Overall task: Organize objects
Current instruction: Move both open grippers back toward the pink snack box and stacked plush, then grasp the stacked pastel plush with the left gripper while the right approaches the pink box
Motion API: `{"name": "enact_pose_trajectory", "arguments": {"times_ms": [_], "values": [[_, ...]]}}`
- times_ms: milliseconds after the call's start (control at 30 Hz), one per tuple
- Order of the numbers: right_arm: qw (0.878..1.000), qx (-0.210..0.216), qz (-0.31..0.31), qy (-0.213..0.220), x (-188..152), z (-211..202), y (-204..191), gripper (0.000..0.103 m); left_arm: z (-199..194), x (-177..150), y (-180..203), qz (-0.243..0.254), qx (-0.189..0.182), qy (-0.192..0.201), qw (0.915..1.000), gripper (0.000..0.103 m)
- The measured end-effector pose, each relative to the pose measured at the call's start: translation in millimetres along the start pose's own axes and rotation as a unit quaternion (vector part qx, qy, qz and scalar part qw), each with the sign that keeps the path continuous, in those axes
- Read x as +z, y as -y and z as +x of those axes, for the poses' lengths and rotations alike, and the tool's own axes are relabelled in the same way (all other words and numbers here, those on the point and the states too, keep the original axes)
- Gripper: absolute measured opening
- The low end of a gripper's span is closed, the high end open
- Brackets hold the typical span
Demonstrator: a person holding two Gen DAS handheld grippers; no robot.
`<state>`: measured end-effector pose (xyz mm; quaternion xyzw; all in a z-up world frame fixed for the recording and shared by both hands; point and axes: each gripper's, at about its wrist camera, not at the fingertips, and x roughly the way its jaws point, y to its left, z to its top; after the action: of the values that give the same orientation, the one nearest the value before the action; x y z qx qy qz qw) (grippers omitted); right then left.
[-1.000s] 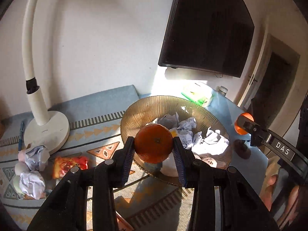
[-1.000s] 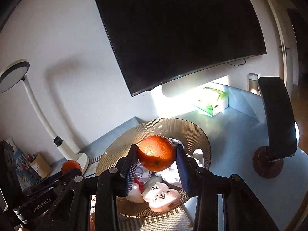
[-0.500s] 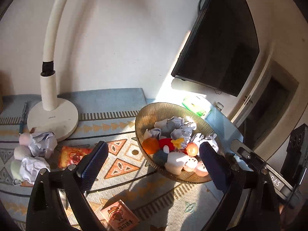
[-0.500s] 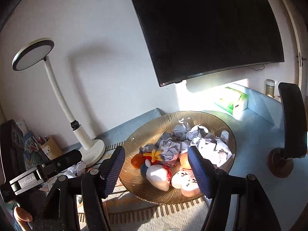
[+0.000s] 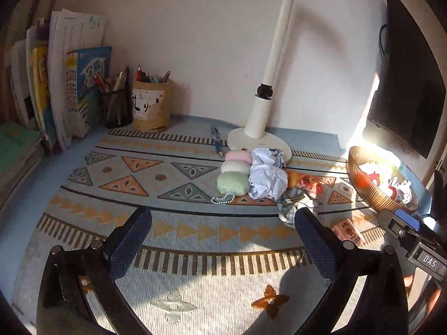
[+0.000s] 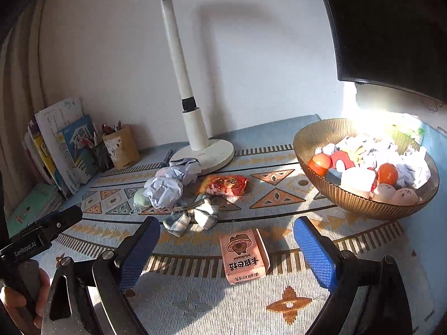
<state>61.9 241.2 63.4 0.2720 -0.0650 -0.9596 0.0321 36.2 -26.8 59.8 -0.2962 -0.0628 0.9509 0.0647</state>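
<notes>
From the left wrist, 2 crumpled pale paper balls [image 5: 268,177] lie against a pink, white and green plush dumpling string [image 5: 234,171], beside the white desk lamp base [image 5: 258,142] on the patterned woven mat [image 5: 167,184]. The left gripper [image 5: 222,240] tilts down over bare mat; its jaws have just been opening, with nothing between them.

From the right wrist, the ribbed amber glass bowl [image 6: 360,202] holds 2 oranges [image 6: 388,173] among paper and toys. A pink cartoon card box [image 6: 242,255] lies between the right gripper [image 6: 225,247]'s just-opened jaws, untouched.

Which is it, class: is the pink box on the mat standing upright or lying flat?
Lying flat. In the right wrist view the pink box rests on its broad back, printed front facing up, on the mat.
</notes>
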Motion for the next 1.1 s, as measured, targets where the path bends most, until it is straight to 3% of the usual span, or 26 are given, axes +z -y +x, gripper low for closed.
{"name": "enact_pose_trajectory", "arguments": {"times_ms": [100, 200, 300, 500, 600, 800, 933, 1033, 1100], "values": [[1.000, -0.011, -0.015, -0.017, -9, 11, -4, 0.096, 10, -12, -11, 0.002, 0.009, -0.001, 1.0000, 0.102], [1.000, -0.010, -0.027, 0.000, -10, 8, -8, 0.098, 11, -13, -10, 0.004, -0.004, -0.001, 1.0000, 0.102], [0.998, -0.035, -0.042, -0.030, -13, 21, -16, 0.098, 9, -14, -16, -0.009, -0.018, 0.002, 0.9998, 0.102], [0.997, -0.049, -0.042, -0.044, -14, 26, -16, 0.099, 19, -16, -23, -0.036, -0.016, -0.031, 0.9988, 0.102], [0.997, -0.049, -0.022, -0.060, -14, 31, -9, 0.099, 21, -18, -15, -0.014, -0.007, -0.036, 0.9992, 0.102], [0.995, -0.036, -0.010, -0.095, -15, 37, -3, 0.098, 34, -4, 6, 0.064, 0.014, -0.084, 0.9943, 0.102], [0.994, -0.022, -0.001, -0.108, -16, 39, 2, 0.098, 45, 25, 10, 0.084, -0.010, -0.087, 0.9926, 0.102], [0.992, -0.034, -0.007, -0.120, -17, 44, 1, 0.092, 67, 38, 9, 0.086, -0.006, -0.088, 0.9924, 0.101], [0.990, -0.033, -0.008, -0.137, -18, 51, 1, 0.081, 82, 42, 7, 0.078, -0.013, -0.091, 0.9927, 0.098]]}}
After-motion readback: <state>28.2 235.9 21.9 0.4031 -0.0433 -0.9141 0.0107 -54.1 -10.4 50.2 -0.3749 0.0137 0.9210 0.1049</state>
